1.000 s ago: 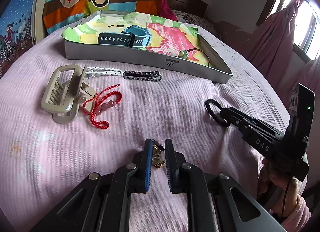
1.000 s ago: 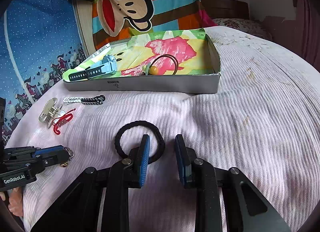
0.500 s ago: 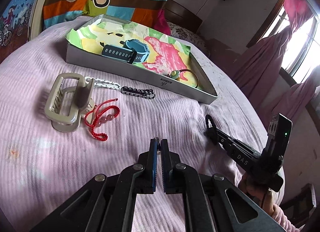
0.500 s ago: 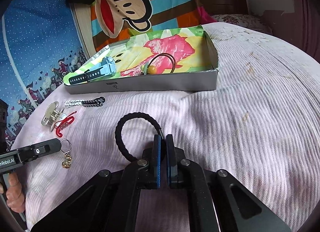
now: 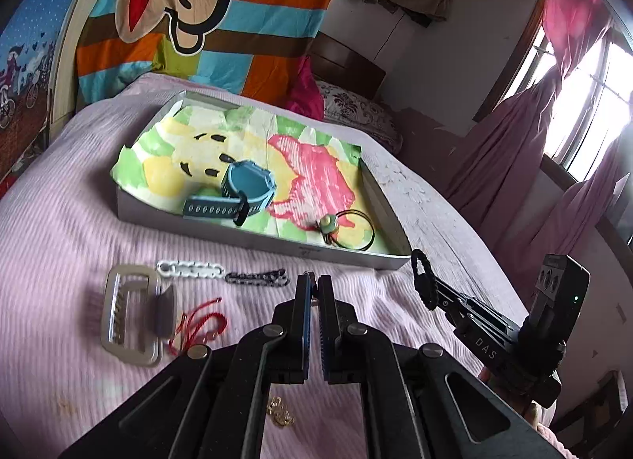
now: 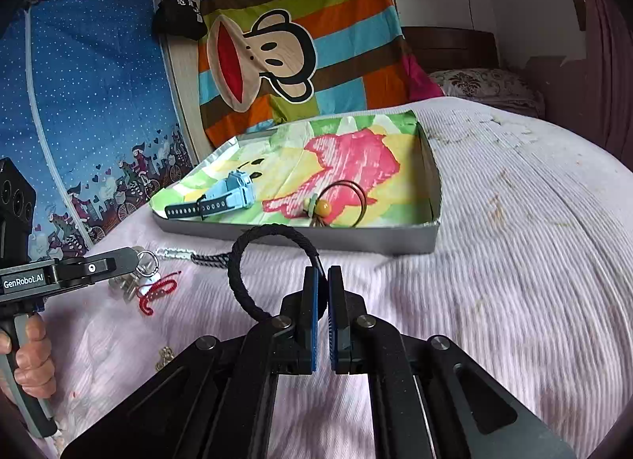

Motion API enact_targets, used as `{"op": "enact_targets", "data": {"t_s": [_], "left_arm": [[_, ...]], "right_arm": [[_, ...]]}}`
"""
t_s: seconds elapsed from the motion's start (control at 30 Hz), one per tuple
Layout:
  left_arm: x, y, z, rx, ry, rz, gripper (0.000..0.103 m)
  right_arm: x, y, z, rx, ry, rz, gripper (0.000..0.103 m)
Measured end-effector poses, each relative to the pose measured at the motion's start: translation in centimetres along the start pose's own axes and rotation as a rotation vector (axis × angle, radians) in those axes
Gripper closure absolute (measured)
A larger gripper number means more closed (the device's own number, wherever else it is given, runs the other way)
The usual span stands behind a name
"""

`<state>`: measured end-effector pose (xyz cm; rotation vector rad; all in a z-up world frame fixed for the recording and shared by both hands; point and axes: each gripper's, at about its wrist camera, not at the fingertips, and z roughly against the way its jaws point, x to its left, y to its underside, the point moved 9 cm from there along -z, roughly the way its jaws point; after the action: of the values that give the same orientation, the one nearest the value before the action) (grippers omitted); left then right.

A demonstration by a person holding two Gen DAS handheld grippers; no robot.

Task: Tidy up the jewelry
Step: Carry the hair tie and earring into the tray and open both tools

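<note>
Pink ribbed bedspread (image 6: 514, 261). Right claw (image 6: 323, 275) raised, clamped on black braided hair ring (image 6: 241, 261) before shallow grey tray (image 6: 356, 239). Left claw (image 5: 312, 285) closed on silver keyring (image 6: 147, 261); gold charm (image 5: 280, 413) dangling, partly hidden.

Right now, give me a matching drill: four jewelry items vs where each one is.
Items:
1. blue wristwatch
2. black braided ring
3. red cord bracelet
4. silver key ring

Places:
A. on the pink bedspread
B. in the right gripper
C. in the grey tray
D. in the left gripper

Pairs: 1-C, 2-B, 3-A, 4-D
</note>
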<state>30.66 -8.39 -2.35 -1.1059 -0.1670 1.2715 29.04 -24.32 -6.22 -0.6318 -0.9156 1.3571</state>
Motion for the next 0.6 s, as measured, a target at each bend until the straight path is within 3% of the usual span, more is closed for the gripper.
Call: {"op": "enact_targets", "data": {"t_s": [0.3,0.6], "left_arm": [[-1.5,-5.2,-4.9,-0.031,-0.028,-0.106,0.099],[-0.9,-5.5,-10.3,0.046,-0.079,-0.103,0.099]], "right_arm": [[0.2,-5.5,-3.3,-0.015,0.058,0.064,0.099],[-2.1,-6.5,-7.7,0.042,0.127,0.054,0.099]]}}
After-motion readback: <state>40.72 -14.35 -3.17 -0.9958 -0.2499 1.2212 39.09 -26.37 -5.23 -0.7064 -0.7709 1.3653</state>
